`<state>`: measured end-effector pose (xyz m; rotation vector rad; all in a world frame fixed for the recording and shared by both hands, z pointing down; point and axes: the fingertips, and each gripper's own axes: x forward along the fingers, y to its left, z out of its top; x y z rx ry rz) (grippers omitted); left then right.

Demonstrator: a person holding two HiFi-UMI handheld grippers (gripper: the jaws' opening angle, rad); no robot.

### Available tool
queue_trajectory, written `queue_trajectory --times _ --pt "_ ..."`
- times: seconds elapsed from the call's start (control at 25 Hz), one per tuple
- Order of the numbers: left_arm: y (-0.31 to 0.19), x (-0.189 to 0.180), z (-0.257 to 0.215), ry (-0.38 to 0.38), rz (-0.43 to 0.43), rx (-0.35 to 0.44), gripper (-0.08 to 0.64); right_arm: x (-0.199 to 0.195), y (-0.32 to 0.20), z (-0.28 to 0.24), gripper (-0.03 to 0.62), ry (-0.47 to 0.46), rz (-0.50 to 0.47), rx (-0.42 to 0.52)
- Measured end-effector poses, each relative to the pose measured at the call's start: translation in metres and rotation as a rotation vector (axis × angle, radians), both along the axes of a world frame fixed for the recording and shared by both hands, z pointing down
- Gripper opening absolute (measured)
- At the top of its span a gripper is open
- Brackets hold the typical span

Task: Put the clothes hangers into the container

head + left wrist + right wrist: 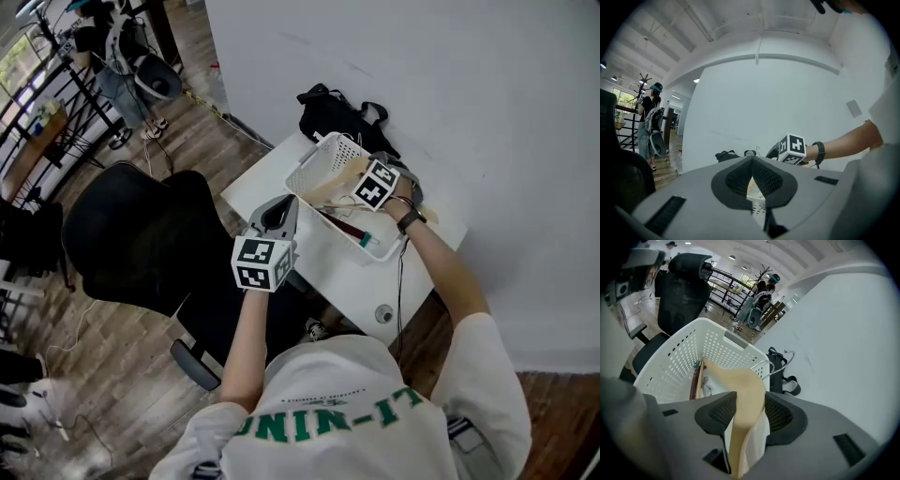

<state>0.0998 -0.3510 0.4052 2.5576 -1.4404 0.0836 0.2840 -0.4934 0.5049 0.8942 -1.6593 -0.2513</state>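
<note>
Table (262, 185): one basket (314, 169); right claw (750, 398) clamps one hanger (725, 376).

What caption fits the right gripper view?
Right gripper grips a pale wooden hanger that points into the white perforated basket.

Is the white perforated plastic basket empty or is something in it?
Not empty: a dark reddish-brown hanger lies inside the white perforated plastic basket.
</note>
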Motion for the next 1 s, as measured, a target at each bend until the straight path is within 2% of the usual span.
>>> queue_trajectory --times 0.16,0.24,0.36,0.56,0.76,1.0 --pt "0.005 -0.009 0.006 0.013 -0.034 -0.015 0.012 -0.025 -0.004 0.022 0.215 -0.078 -0.022 -0.047" --pt "0.009 -0.014 0.009 0.010 -0.048 -0.025 0.012 -0.032 -0.001 0.036 0.410 -0.139 -0.035 -0.086" --pt "0.014 -0.024 0.018 0.000 -0.071 -0.048 0.012 -0.033 0.004 0.043 0.479 -0.172 -0.040 -0.074" --pt "0.022 -0.040 0.020 0.007 -0.113 -0.059 0.012 -0.030 0.016 0.024 0.485 -0.283 -0.025 -0.052" --pt "0.029 -0.060 0.015 0.006 -0.154 -0.051 0.012 -0.047 0.032 -0.001 0.463 -0.372 -0.075 -0.007" --pt "0.051 -0.089 0.007 -0.011 -0.213 -0.049 0.012 -0.103 0.070 -0.037 0.468 -0.627 -0.149 -0.054"
